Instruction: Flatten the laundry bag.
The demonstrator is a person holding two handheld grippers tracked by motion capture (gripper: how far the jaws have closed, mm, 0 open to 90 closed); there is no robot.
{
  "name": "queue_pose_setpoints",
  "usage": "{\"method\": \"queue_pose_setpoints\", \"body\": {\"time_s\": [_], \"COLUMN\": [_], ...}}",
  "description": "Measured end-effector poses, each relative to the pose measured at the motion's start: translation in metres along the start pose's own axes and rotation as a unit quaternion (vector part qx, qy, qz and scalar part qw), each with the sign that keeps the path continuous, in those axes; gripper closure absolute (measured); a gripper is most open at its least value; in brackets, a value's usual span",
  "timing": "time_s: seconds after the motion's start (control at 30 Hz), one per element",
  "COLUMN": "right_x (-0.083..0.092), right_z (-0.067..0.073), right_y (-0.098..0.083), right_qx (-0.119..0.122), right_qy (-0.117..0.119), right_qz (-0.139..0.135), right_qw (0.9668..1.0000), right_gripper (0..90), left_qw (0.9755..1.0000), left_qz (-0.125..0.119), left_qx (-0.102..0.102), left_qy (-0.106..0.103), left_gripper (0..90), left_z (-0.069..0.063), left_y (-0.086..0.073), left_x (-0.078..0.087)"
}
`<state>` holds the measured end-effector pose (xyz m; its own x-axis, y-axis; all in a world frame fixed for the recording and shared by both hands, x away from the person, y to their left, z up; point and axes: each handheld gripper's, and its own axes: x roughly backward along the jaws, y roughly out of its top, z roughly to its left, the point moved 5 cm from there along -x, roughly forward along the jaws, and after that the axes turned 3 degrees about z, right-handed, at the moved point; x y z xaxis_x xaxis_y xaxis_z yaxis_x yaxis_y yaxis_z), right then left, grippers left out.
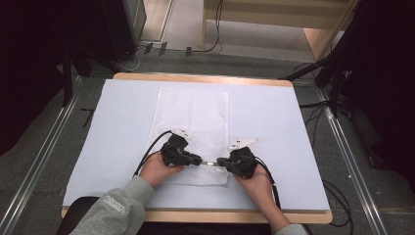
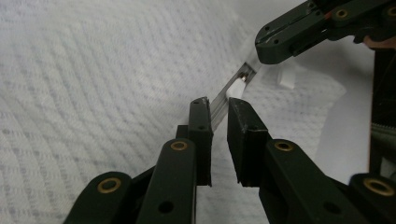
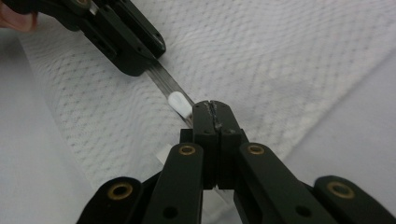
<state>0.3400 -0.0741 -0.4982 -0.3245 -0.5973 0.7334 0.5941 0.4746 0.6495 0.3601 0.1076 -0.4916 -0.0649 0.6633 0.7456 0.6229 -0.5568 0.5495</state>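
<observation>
- On the left, our left gripper [image 1: 195, 159] has its jaws around one end of a thin clear strip [image 1: 209, 163]. In the left gripper view a narrow gap shows between the jaws [image 2: 218, 140], with the strip running into it, so we judge the grip light or not fully closed. We cannot tell whether both pads press on it.
- To do this step well, we should close the left jaws fully before any pull. Otherwise the slick strip will likely slide out.
- In the middle, the strip spans the short gap between the two tools, just above the white paper towel [image 1: 193, 112] on the table [image 1: 274, 122]. It looks transparent, flat and narrow, with a small white plug-like piece [image 3: 180, 103] sitting on it near the right gripper.
- We should keep both hands level and in line, so the strip is not twisted or bent at the white piece.
- On the right, our right gripper [image 3: 215, 112] is clamped tight, with no gap between its jaws, and the strip's other end is pinched at the tips. This is the firm anchor, so any motion had best come slowly from the left side.
</observation>
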Motion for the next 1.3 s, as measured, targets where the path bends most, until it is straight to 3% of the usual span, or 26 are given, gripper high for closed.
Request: {"method": "queue_pose_setpoints", "body": {"time_s": [0.17, 0.33, 0.73, 1.03, 1.3], "right_x": [0.002, -0.002, -0.002, -0.002, -0.002], "right_z": [-0.004, -0.003, -0.003, -0.003, -0.003], "right_y": [-0.005, -0.008, -0.011, -0.011, -0.012], "right_qx": [-0.006, 0.008, 0.005, 0.006, 0.006], "right_qy": [-0.003, -0.012, -0.011, -0.011, -0.009], "right_qz": [0.010, 0.021, 0.012, 0.012, 0.012], "right_qw": [0.9999, 0.9997, 0.9999, 0.9998, 0.9999], "right_gripper": [90.0, 90.0, 90.0, 90.0, 90.0], "left_qw": [0.9999, 0.9996, 0.9997, 0.9997, 0.9995], "left_qz": [-0.008, -0.014, 0.016, 0.017, 0.015], "left_qx": [-0.006, -0.018, -0.011, -0.014, -0.013], "left_qy": [-0.008, -0.017, -0.014, -0.011, -0.023], "left_gripper": [72.6, 62.8, 75.0, 76.4, 77.1], "left_z": [-0.008, -0.012, -0.008, -0.010, -0.011], "left_y": [0.008, 0.013, 0.014, 0.013, 0.011], "left_x": [-0.002, -0.008, -0.026, -0.027, -0.026]}}
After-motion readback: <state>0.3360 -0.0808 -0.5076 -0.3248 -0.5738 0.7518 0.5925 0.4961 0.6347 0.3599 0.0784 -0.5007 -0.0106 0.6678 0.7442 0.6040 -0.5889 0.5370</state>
